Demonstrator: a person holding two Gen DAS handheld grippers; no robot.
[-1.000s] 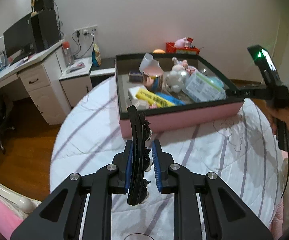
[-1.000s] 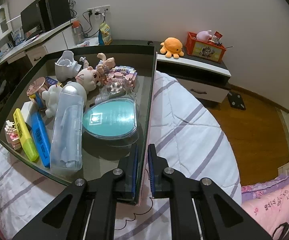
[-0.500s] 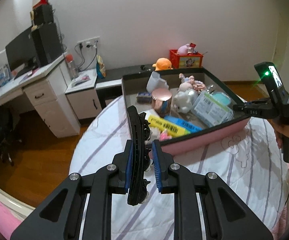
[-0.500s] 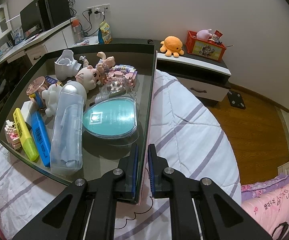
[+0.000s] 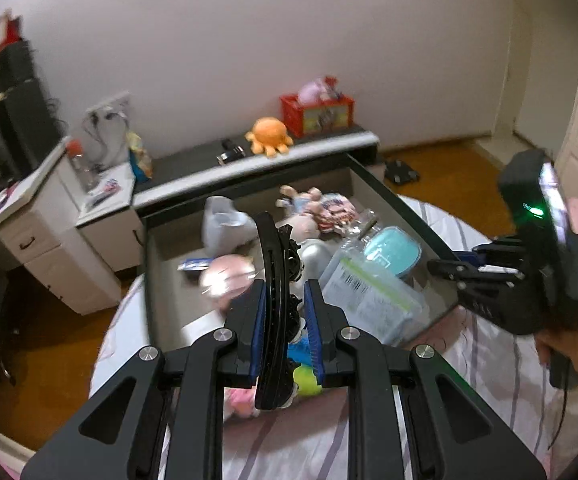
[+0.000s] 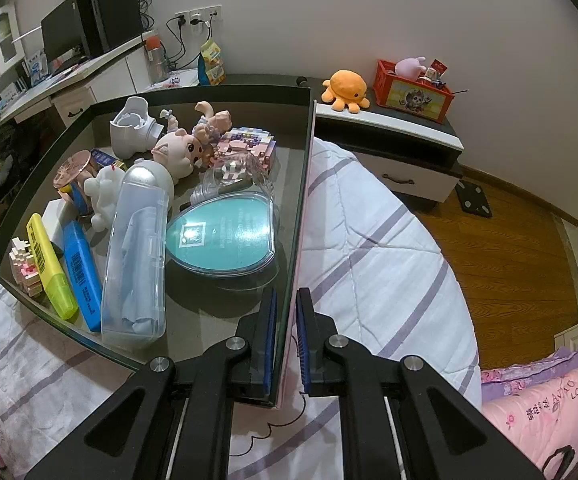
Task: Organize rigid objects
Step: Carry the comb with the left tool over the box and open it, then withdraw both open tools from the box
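My left gripper [image 5: 285,320] is shut on a black hair clip [image 5: 273,280], held upright above the near part of the pink storage box [image 5: 373,184]. My right gripper [image 6: 287,320] is shut on the box's right wall [image 6: 303,184], pinching the rim. Inside the box lie a clear plastic case [image 6: 137,256], a teal heart-shaped case [image 6: 221,236], yellow [image 6: 47,264] and blue [image 6: 83,268] highlighters, a pink pig figure [image 6: 179,152], a white cup [image 6: 131,128] and a block model [image 6: 249,146]. The right gripper also shows in the left wrist view [image 5: 457,272].
The box rests on a white quilt with purple stripes [image 6: 369,248]. A low cabinet [image 6: 389,136] carries an orange octopus plush [image 6: 345,86] and a red crate [image 6: 413,88]. A desk with a monitor [image 6: 65,36] stands at the left. Wooden floor [image 6: 509,248] lies to the right.
My left gripper has moved forward and up with the hair clip, from in front of the box to over its near part. My right gripper has stayed on the box wall.
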